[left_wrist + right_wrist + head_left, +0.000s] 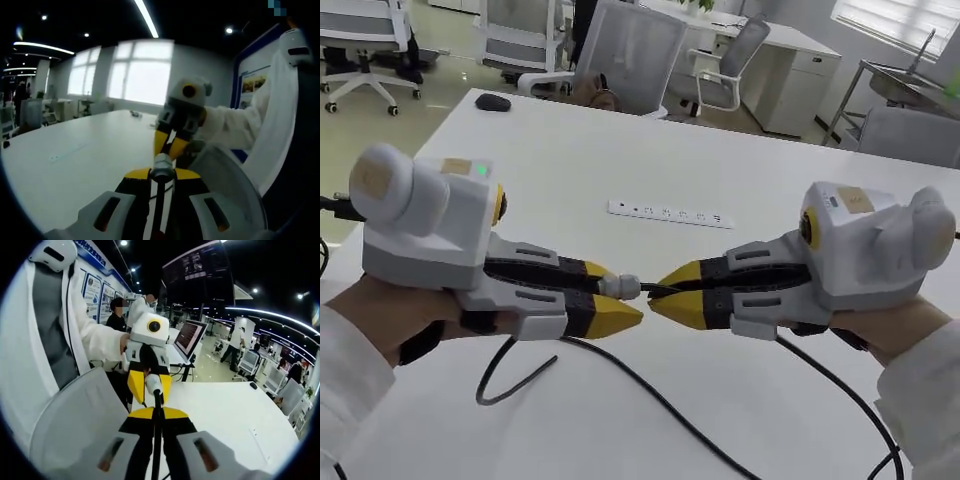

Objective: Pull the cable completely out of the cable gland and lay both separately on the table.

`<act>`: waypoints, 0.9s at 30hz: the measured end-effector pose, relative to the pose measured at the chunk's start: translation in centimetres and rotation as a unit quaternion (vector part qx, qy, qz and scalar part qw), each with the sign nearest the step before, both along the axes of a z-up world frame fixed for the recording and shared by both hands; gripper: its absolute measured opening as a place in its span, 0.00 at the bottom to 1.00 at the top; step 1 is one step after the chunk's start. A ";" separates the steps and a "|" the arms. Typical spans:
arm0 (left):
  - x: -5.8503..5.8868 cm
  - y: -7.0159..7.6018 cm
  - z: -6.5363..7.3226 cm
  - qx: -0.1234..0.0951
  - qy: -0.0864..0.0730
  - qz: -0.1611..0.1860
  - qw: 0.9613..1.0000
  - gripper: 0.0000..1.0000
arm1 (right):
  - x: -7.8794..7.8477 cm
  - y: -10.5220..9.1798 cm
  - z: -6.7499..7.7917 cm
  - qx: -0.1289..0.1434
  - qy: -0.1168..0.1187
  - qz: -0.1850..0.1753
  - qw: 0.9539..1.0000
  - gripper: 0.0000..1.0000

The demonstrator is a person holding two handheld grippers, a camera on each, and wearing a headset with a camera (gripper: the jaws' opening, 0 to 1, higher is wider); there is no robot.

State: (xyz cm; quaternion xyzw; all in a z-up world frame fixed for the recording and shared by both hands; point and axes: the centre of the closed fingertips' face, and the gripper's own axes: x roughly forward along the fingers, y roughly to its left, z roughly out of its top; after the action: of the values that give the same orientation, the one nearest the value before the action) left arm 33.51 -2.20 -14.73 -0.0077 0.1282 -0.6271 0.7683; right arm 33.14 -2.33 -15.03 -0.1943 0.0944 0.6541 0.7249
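The cable gland point(620, 287), a small pale grey fitting, is off the worktop point(570, 170), pinched between the yellow tips of the left tool point(620, 292). That tool's jaws are drawn in tight on the gland's body. In the left gripper view the gland point(162, 167) sits right at the tool's tips, its open end facing away.

The black cable point(156, 435) has not been pulled out. A short stretch bridges the small gap from the gland's mouth to the right tool point(660, 292), whose jaws are closed on the cable just beside the gland. In the right gripper view the cable runs up the middle between the tool's own jaws and meets the gland point(152, 382) held in the facing left tool point(150, 390).

The two tools point at each other, tip to tip, nearly touching, level with one another above the near part of the worktop. Behind the right tool the cable drops to the worktop and trails off toward the near right corner. More of it lies slack under the tools, with a loose loop below the left one.

A hand point(380, 310) in a white sleeve grips each tool.

Further back on the white worktop lie a white power strip point(670, 214), well apart from the tools, and a dark computer mouse point(493, 101) near the far edge. Office chairs point(630, 55) stand beyond it.
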 end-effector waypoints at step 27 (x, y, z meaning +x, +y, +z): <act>1.7 1.9 -0.4 0.003 0.006 0.018 1.000 0.18 | 2.1 -5.3 -5.3 0.000 0.078 -0.091 0.993 0.03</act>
State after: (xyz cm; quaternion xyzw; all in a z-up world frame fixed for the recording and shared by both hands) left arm 35.21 -0.34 -15.13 -0.0113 0.1344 -0.6130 0.7785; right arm 35.28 -7.65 -20.30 -0.1331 0.1683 0.5987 0.7717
